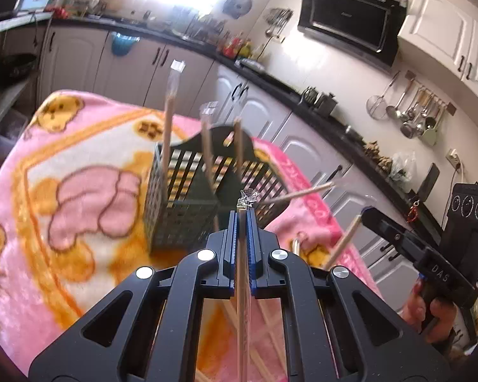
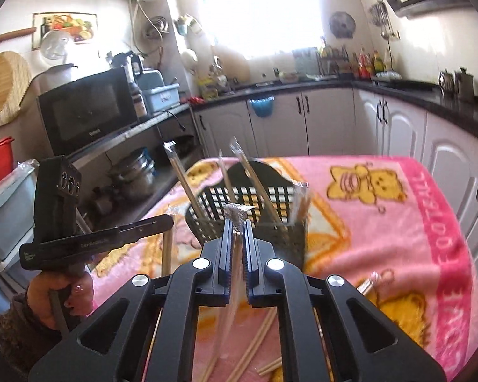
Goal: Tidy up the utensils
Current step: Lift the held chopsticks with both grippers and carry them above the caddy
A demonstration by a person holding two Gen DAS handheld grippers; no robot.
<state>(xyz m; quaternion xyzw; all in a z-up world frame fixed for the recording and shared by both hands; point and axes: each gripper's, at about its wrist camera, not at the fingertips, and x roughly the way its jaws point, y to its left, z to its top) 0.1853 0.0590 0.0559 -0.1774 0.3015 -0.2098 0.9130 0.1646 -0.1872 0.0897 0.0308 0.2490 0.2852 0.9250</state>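
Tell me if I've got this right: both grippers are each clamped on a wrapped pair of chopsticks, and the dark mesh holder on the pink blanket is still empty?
Not quite. The left gripper and right gripper are each shut on wrapped chopsticks, but the mesh holder on the pink blanket is not empty: several wrapped chopsticks already stand in it, as both wrist views show.

One dark slotted basket stood ahead of the left gripper, with at least three wrapped chopsticks upright in it. Each of the two grippers clamped one more. Several loose ones lay below the right gripper, uncountable.
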